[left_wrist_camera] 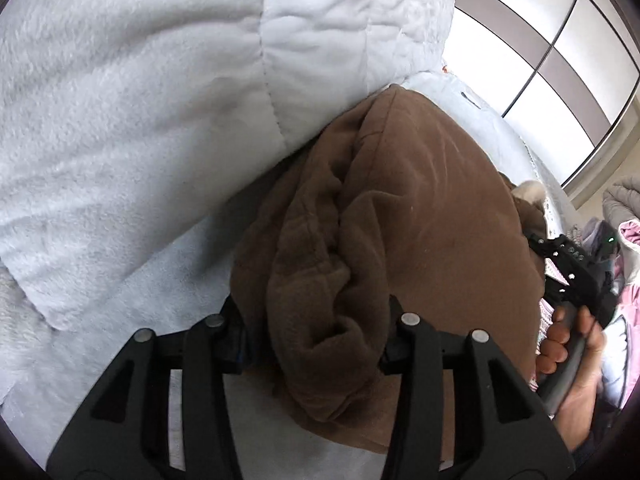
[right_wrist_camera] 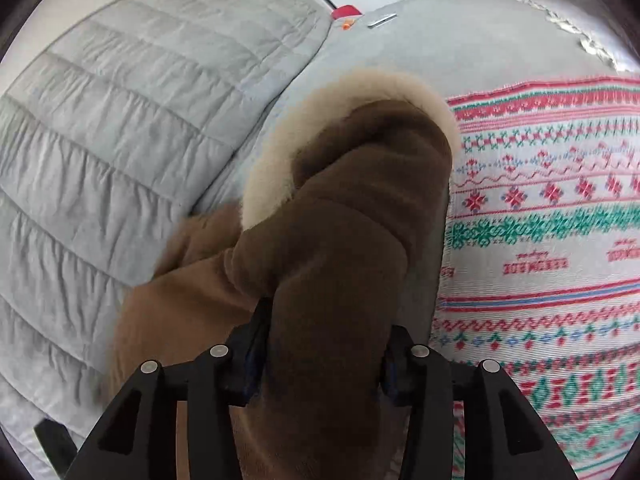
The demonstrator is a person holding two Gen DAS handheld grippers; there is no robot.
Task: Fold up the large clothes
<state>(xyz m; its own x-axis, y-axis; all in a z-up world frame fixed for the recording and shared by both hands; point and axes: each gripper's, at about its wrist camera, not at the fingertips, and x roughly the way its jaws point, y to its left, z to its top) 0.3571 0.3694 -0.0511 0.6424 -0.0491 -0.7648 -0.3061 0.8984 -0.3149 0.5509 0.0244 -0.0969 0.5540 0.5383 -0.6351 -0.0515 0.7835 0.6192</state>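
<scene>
The brown fleece garment lies bunched on the bed, a thick fold clamped in each claw, left claw and right claw. Only the right view shows its cream fur trim and a patterned blanket; only the left shows the hand angled downward.

1. One brown fleece garment, bunched between the fingers of both hand-held grippers; its cream fur trim shows ahead of the right one.
2. Two hand-held grippers: the left hand-held gripper and the right hand-held gripper.
3. One hand in view, to the right of the left hand-held gripper.
4. One white fluffy blanket, ahead and to the left of the left hand-held gripper.
5. One grey quilted blanket, left of the right hand-held gripper.
6. One patterned knit textile in red, green and white, right of the right hand-held gripper.
</scene>
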